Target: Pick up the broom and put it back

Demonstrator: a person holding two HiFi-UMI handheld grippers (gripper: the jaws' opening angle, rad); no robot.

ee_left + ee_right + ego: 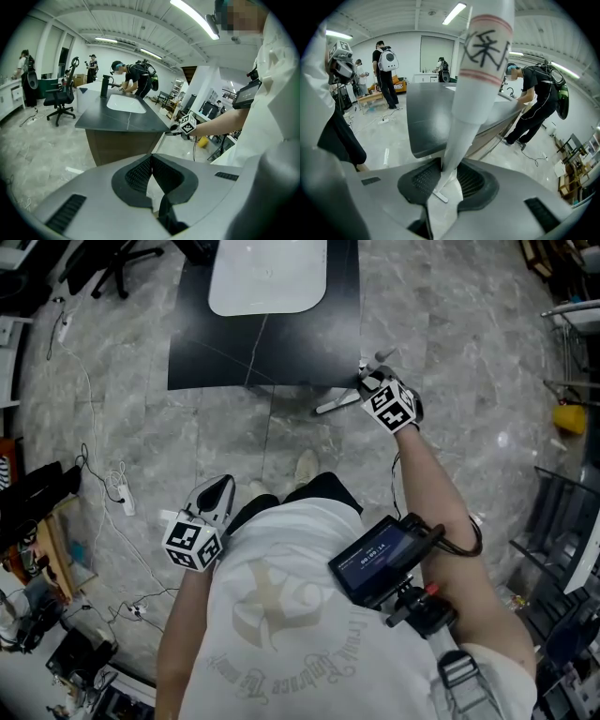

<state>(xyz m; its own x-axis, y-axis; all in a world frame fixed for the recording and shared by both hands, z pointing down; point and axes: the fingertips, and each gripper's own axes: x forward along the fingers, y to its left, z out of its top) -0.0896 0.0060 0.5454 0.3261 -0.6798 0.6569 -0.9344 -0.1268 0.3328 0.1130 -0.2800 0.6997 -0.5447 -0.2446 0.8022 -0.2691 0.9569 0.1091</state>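
Now: right gripper (450, 165), own view, has the white broom (482, 65) handle between half-parted jaws, grip seemingly slack | head view gives only a grey sliver at the dark counter (281, 352) corner | long axis near upright, red-banded end up | left gripper (150, 161) closed, empty

- Bright, even indoor light is given by long ceiling strips (197, 21) overhead
- Pale glare is thrown back from the polished floor (487, 427), and a dull sheen is carried by the dark surface (300, 348)
- Shadows are kept faint; a narrow one is cast on the floor along the surface's near edge
- Both gripper views are bent by a fisheye lens and closed in by black corners
- The broom handle (483, 70), close to the lens, is rendered soft and nearly washed out
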